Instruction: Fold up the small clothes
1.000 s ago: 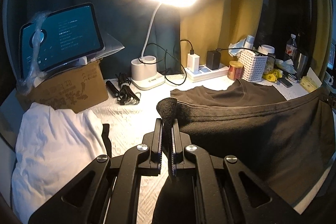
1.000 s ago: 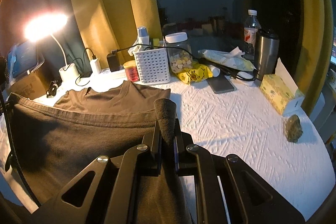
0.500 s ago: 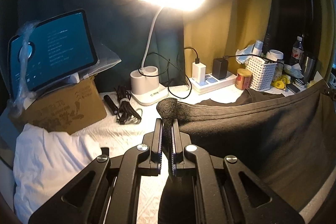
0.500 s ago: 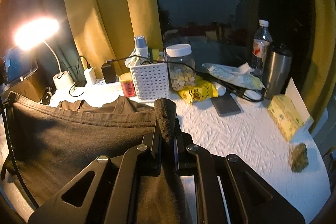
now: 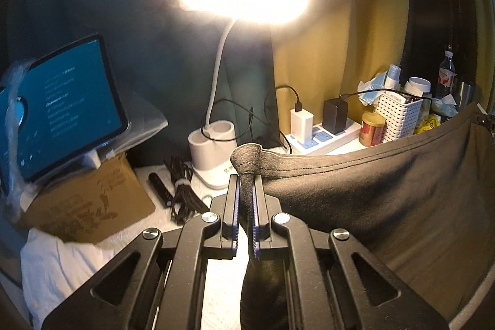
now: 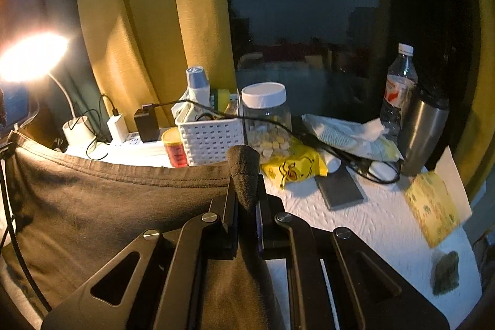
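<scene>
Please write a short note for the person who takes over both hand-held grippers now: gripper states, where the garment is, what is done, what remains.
Left hand-held gripper: shut on one hem corner of the dark T-shirt.
Right hand-held gripper: shut on the other hem corner.
The hem is stretched between them, lifted above the white table cover, toward the lamp and the white basket.
Done: hem picked up.
Left: lay it down to finish this fold, then the remaining folds.

1. Dark shirt (image 6: 117, 206): matt knit cloth, stitched hem.
2. Table cover (image 6: 380, 225): white embossed paper.
3. Tumbler (image 6: 425, 135): brushed metal.
4. Basket (image 6: 210, 138): white perforated plastic.
5. Box (image 5: 89, 203): matt cardboard.
</scene>
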`<act>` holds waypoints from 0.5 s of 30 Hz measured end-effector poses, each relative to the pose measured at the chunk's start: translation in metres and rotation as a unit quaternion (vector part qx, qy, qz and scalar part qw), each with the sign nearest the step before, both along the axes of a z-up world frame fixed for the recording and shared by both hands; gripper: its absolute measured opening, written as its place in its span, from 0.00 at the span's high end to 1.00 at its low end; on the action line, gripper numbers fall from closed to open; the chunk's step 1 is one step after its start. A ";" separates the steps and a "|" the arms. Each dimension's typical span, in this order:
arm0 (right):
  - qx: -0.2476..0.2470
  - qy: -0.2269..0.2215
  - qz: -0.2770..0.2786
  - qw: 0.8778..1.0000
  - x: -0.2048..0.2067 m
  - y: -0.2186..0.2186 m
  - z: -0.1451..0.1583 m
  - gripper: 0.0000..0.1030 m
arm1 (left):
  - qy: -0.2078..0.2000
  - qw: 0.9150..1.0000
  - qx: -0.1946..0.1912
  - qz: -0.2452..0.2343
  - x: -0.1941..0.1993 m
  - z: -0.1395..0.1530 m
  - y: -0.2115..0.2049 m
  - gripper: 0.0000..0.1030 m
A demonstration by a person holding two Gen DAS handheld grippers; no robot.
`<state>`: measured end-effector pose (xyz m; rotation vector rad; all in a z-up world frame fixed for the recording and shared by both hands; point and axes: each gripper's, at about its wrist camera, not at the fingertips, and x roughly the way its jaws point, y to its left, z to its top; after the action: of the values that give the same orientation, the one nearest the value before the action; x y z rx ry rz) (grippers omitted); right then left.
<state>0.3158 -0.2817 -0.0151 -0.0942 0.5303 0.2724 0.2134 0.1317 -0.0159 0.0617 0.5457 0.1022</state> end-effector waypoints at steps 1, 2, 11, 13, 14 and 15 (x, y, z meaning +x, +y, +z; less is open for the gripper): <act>-0.001 -0.001 0.001 1.000 0.004 0.001 0.001 0.91 | -0.001 1.000 0.001 0.000 0.002 0.000 0.001 0.95; -0.002 -0.003 0.001 1.000 0.008 0.002 0.002 0.91 | -0.004 1.000 0.003 0.001 0.006 0.001 0.002 0.95; -0.009 -0.025 0.004 1.000 0.042 0.012 0.011 0.91 | -0.027 1.000 0.011 0.007 0.038 0.010 0.013 0.95; -0.013 -0.030 0.004 0.999 0.051 0.016 0.012 0.91 | -0.030 0.999 0.013 0.006 0.046 0.011 0.015 0.95; -0.014 -0.033 0.004 0.999 0.055 0.016 0.013 0.91 | -0.030 0.999 0.016 0.005 0.050 0.011 0.016 0.95; -0.015 -0.034 0.002 0.999 0.058 0.017 0.013 0.91 | -0.030 0.999 0.017 0.005 0.055 0.011 0.016 0.95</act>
<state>0.3739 -0.2649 -0.0020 -0.1331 0.4659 0.2652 0.2685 0.1481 -0.0048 0.0899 0.4838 0.1223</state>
